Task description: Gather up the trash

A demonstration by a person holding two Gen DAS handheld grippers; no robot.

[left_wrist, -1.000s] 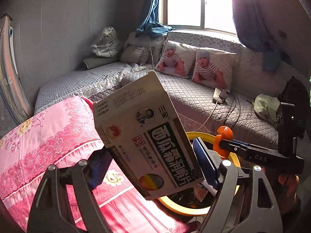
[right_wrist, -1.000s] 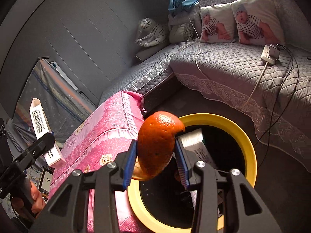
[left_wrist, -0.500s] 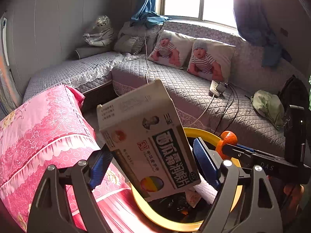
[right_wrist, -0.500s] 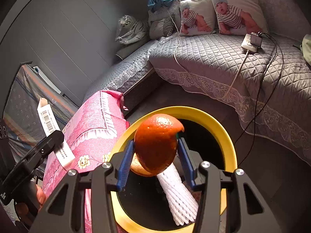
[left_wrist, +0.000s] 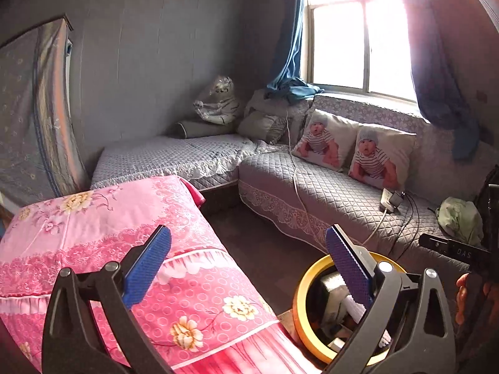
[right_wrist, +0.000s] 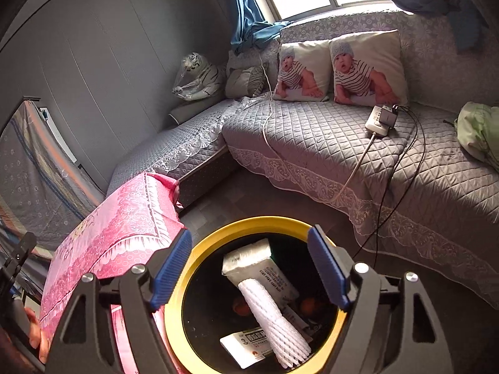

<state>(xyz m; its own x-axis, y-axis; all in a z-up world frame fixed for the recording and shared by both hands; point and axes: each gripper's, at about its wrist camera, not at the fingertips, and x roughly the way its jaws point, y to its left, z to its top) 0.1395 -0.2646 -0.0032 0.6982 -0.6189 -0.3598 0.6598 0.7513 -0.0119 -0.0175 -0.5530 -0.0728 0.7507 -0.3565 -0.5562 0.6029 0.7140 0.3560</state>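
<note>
A yellow-rimmed black bin stands on the floor under my right gripper, whose jaws are opening with nothing between them. Inside lie a white foam net sleeve, a white carton, a medicine box and orange peel. In the left wrist view the bin sits at lower right. My left gripper hovers over the pink-covered table edge; its jaws are opening and empty.
A grey quilted corner sofa runs behind the bin, with two printed pillows, a power strip with cables and a green cloth. Dark floor separates table and sofa. A hand holds the other gripper at the right edge.
Both grippers let go: the medicine box left the left gripper and the orange peel left the right; both now lie in the bin. The left gripper swung towards the pink table; the right rose.
</note>
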